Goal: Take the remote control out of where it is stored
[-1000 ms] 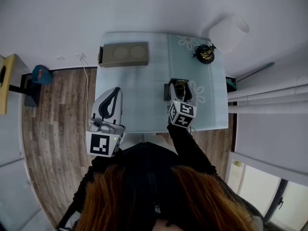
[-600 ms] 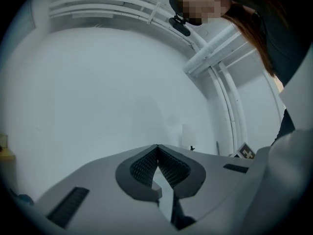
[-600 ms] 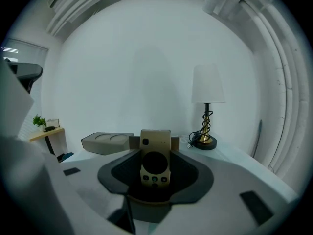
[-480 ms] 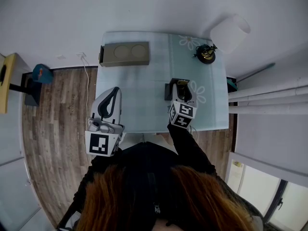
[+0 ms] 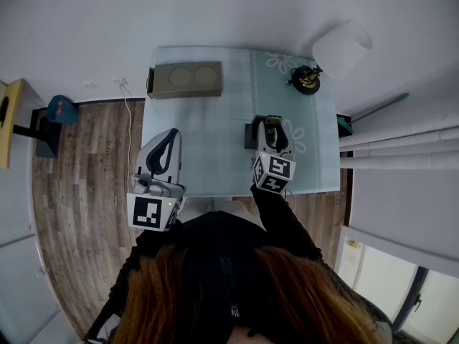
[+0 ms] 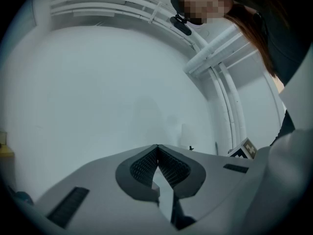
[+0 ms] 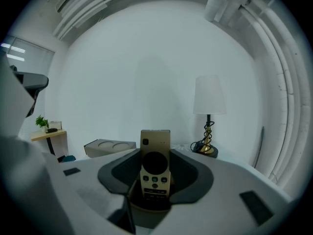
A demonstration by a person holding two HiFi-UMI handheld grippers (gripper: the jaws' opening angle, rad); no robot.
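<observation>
A gold remote control (image 7: 155,160) with a black round pad stands upright, its lower end in a dark holder (image 5: 250,136) on the pale table (image 5: 201,149). My right gripper (image 7: 155,153) is shut on the remote, one pad on each long side. From the head view the right gripper (image 5: 272,136) sits over the holder near the table's front right, with the remote's top (image 5: 272,122) showing beyond it. My left gripper (image 5: 165,153) hangs off the table's front left corner, its jaws shut with nothing between them (image 6: 157,148).
A tan box with two round recesses (image 5: 184,81) lies at the table's back left. A white-shaded lamp (image 5: 341,47) with a brass base (image 5: 307,79) stands at the back right. A white cable (image 5: 128,106) and a blue object (image 5: 62,110) lie on the wooden floor at left.
The right gripper has shifted very slightly toward me over the holder. The left gripper has stayed where it was.
</observation>
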